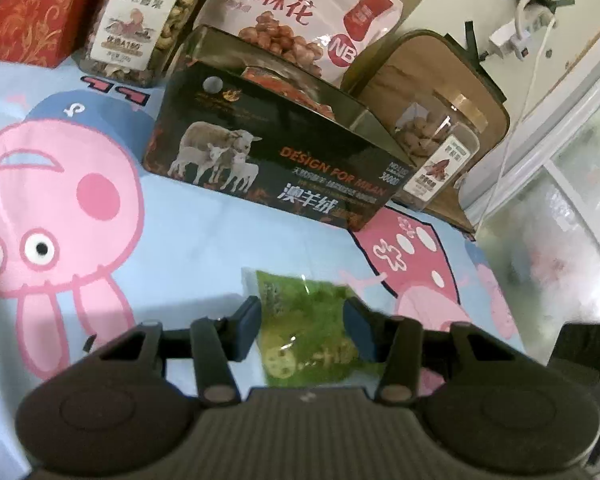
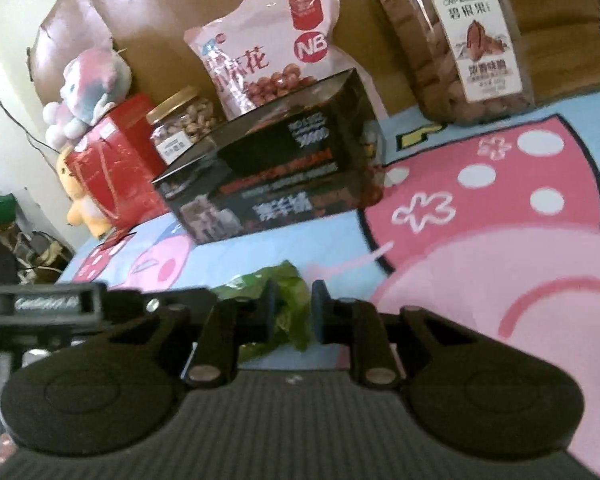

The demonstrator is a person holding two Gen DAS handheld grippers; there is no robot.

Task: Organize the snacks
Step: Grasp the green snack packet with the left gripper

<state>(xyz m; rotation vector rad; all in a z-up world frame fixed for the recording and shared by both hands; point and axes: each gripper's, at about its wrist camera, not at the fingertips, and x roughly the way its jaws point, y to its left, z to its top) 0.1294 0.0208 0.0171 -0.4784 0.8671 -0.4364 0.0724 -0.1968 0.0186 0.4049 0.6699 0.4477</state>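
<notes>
In the left wrist view a green snack packet (image 1: 304, 332) lies on the cartoon sheet (image 1: 188, 240) between the fingers of my left gripper (image 1: 302, 330); both blue pads touch its sides. In the right wrist view a crumpled green packet (image 2: 294, 312) fills the narrow gap of my right gripper (image 2: 295, 312), pinched by the pads. Whether it is the same packet I cannot tell. An open black box with sheep print (image 1: 268, 160) (image 2: 284, 176) stands just beyond both grippers.
Behind the box lean a pink snack bag (image 1: 300, 20) (image 2: 268, 60), two clear nut jars (image 1: 140, 28) (image 2: 460, 48) and a red box (image 1: 28, 8) (image 2: 112, 168). Plush toys (image 2: 88, 92) sit at the far left. The bed edge drops off at the right (image 1: 500, 280).
</notes>
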